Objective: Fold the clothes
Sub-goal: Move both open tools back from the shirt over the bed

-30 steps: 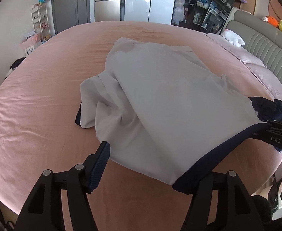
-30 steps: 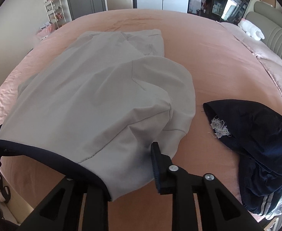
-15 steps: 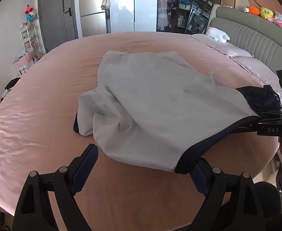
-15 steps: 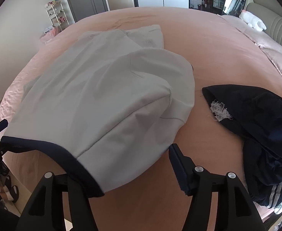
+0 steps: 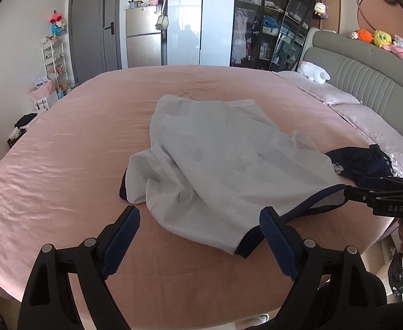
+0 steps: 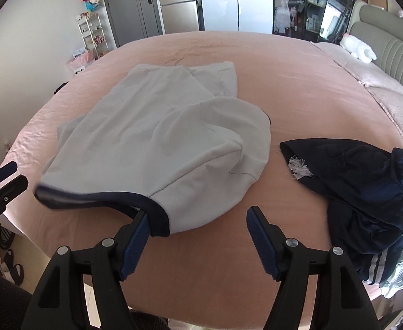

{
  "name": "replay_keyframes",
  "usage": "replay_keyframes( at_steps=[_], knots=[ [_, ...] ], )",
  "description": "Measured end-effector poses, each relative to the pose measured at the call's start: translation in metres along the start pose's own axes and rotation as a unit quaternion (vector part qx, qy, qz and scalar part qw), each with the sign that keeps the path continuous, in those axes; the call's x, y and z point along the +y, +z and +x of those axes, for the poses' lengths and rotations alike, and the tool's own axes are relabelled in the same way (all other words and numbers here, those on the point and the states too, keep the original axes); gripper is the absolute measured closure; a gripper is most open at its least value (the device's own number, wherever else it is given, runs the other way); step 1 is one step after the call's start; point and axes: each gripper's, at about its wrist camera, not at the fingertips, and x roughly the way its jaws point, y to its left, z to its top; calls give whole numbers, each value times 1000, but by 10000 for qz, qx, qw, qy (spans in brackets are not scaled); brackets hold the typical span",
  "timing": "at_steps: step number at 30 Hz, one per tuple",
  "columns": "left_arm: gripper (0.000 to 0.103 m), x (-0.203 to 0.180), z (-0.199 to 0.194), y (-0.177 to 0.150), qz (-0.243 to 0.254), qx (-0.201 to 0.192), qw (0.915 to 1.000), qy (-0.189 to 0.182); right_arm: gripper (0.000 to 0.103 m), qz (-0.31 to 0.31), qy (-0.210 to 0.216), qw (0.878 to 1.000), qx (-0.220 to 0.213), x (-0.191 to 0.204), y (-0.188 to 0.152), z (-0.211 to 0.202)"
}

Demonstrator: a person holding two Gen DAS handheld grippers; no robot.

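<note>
Pink round bed (image 5: pixel 72 148), grey padded headboard (image 5: pixel 366 82), silver fridge (image 5: pixel 143 41), white plush toy (image 5: pixel 312 72)

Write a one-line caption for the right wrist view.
Right gripper opening beside the white garment's navy hem; dark clothes wait alongside.

left gripper (image 5: pixel 198 236) wide, right gripper (image 6: pixel 197 236) opening

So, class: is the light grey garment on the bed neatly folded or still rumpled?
Still rumpled. The grey garment lies bunched in loose overlapping layers on the bed, its dark hem curling upward.
</note>
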Motion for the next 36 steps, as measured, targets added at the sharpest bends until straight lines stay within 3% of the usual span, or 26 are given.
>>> replay_keyframes(
  at_steps=[10, 22, 29, 36],
  knots=[
    [14, 20, -16, 0, -58, -54, 9987, 498, 29, 20, -112, 9993, -342, -5, 4, -32],
    [14, 74, 12, -4, -418, 179, 9953, 851, 29, -287, -359, 9981, -400, 7, 8, -27],
    [14, 110, 32, 0, -909, 215, 9930, 724, 29, -275, 511, 9964, -616, 33, 2, -21],
    [14, 117, 53, 18, -526, 401, 9967, 477, 29, -93, 1460, 9867, -709, 63, -17, -9]
  ],
)
